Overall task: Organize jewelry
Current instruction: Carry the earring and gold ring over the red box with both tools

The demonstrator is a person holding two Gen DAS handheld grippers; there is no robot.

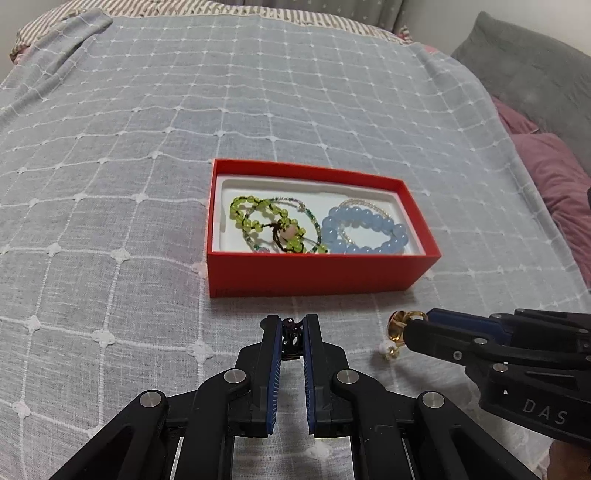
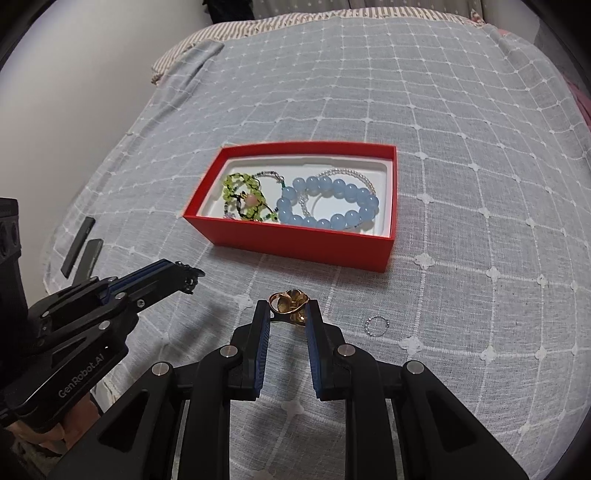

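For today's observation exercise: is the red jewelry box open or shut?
Open. The red jewelry box has no lid on it, and the blue bead bracelet and green bead bracelet lie exposed in its white tray.

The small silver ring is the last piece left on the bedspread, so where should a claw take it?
The silver ring lies flat on the bedspread. Come from straight above with the fingers astride the thin band, pinching across its width; a side approach would likely only catch cloth.

Grey grid-stitched bedspread [image 1: 147,147]; striped sheet [image 2: 229,31] at head; grey pillow [image 1: 535,70], purple pillow [image 1: 554,177].
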